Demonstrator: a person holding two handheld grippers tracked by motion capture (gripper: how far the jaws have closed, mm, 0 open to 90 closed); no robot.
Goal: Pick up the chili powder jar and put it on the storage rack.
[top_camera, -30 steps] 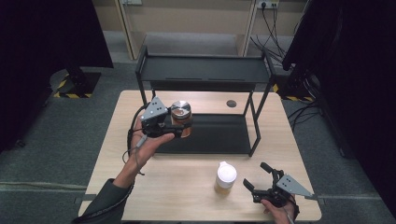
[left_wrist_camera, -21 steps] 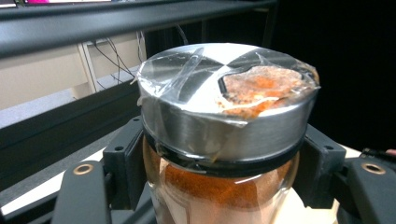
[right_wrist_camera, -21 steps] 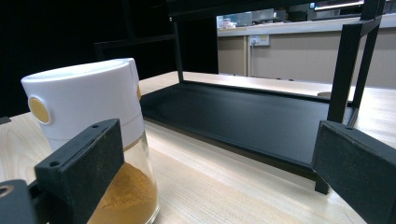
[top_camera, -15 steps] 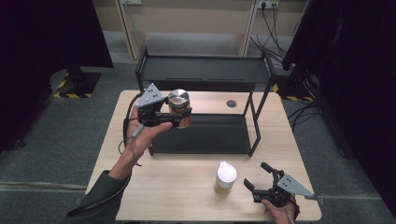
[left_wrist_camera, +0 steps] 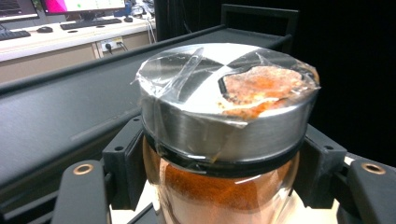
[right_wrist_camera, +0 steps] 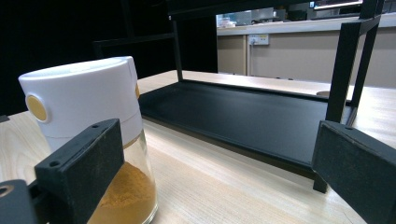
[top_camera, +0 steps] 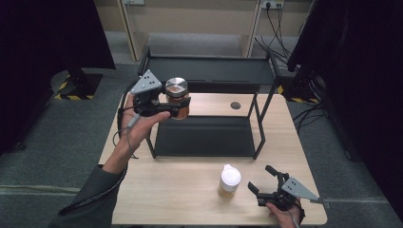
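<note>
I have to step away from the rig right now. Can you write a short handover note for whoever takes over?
Left gripper: shut on the steel-lidded spice jar, held in the air near the top shelf of the black rack.
Right gripper: open, low over the table, beside the white-capped jar, not touching it.
Done: first jar picked up.
Left: probably set it on the rack, then grasp the white-capped jar.

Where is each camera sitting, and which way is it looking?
High view: sits above the table, looking forward and down; forearms and both tools show.
Left gripper view: rides the left tool, looking along its jaws at the clamped spice jar.
Right gripper view: rides the right tool, low over the table, facing the white-capped jar and black shelf.
Shared: the shelf shows in all three.
</note>
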